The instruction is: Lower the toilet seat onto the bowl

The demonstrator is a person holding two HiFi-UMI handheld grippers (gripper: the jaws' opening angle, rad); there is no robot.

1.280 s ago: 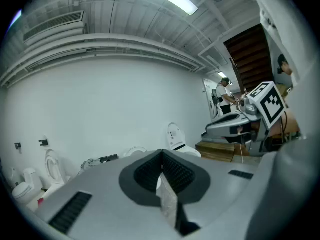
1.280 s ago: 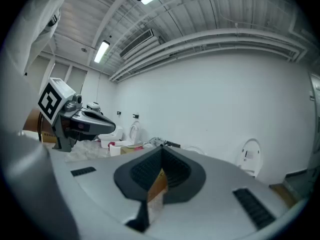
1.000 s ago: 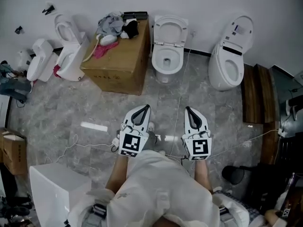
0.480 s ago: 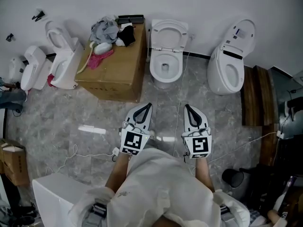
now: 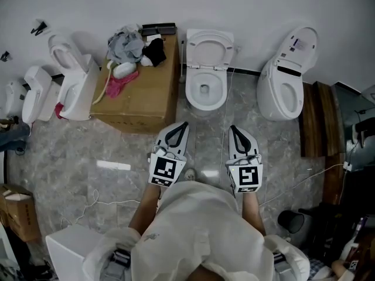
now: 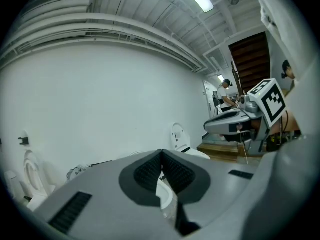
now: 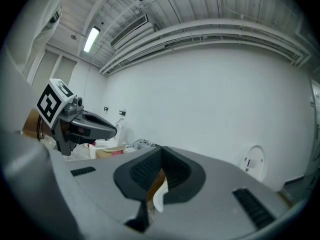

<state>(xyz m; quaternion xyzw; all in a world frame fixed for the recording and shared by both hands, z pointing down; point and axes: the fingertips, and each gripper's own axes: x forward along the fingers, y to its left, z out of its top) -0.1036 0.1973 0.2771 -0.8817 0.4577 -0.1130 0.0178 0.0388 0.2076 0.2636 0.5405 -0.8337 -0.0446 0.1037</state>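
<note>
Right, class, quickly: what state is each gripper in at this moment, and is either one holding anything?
Left gripper: closed, jaws together, holding nothing.
Right gripper: closed, jaws together, holding nothing.

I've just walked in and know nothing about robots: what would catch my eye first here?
The middle toilet, its seat up, stands against the wall straight ahead, with a second toilet to its right. The left gripper and right gripper, both shut and empty, point toward it. To its left sits a cardboard box heaped with clothes.
</note>
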